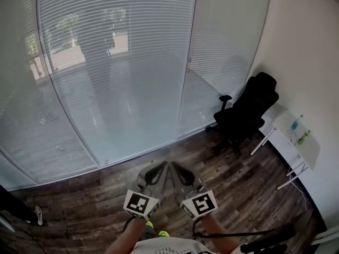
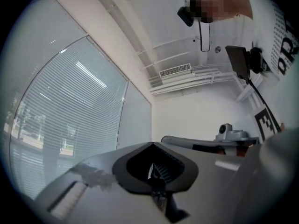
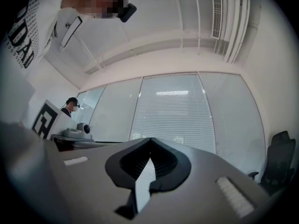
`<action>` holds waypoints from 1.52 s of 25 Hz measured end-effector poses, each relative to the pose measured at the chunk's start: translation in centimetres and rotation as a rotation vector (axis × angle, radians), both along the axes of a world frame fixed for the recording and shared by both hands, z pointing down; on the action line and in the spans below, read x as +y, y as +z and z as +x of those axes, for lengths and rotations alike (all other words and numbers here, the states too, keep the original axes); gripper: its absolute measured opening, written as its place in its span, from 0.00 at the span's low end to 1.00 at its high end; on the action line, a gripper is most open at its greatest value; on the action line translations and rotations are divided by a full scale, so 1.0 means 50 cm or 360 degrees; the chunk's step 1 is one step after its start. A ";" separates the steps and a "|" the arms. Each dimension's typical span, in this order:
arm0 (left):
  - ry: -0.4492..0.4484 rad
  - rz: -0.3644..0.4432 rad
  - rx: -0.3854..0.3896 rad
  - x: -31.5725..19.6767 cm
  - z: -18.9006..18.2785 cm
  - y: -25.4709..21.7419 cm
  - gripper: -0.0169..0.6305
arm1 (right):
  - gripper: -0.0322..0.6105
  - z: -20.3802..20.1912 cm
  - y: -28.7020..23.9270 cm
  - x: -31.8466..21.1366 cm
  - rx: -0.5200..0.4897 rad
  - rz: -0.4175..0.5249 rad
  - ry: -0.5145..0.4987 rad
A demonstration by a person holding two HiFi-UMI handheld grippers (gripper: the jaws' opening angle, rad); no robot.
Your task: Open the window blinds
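The left gripper (image 1: 160,167) and right gripper (image 1: 176,168) are both pressed together, holding nothing. The window blinds (image 1: 116,52) hang far ahead, over the glass. Best to walk closer, then find the cord or stick before spreading a gripper.

An office is showing. Long blinds (image 1: 116,41) are hanging along the far side; a black swivel chair (image 1: 246,112) is standing by a white desk (image 1: 290,144), right.
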State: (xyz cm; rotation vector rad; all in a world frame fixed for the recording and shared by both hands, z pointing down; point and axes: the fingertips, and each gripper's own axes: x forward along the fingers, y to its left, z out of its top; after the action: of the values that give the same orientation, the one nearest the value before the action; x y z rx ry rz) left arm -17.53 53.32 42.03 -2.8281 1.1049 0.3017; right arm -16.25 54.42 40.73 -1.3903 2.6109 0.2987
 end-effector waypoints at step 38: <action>0.0196 -0.0020 0.0054 -0.343 -0.143 -0.011 0.01 | 0.05 -0.149 -0.008 -0.336 0.0070 0.0016 0.0156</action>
State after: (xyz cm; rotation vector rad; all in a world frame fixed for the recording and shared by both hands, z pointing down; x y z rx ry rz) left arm -24.70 36.19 41.51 -2.9184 0.9431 0.3547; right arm -23.68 37.61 40.31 -1.5280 2.5767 0.3589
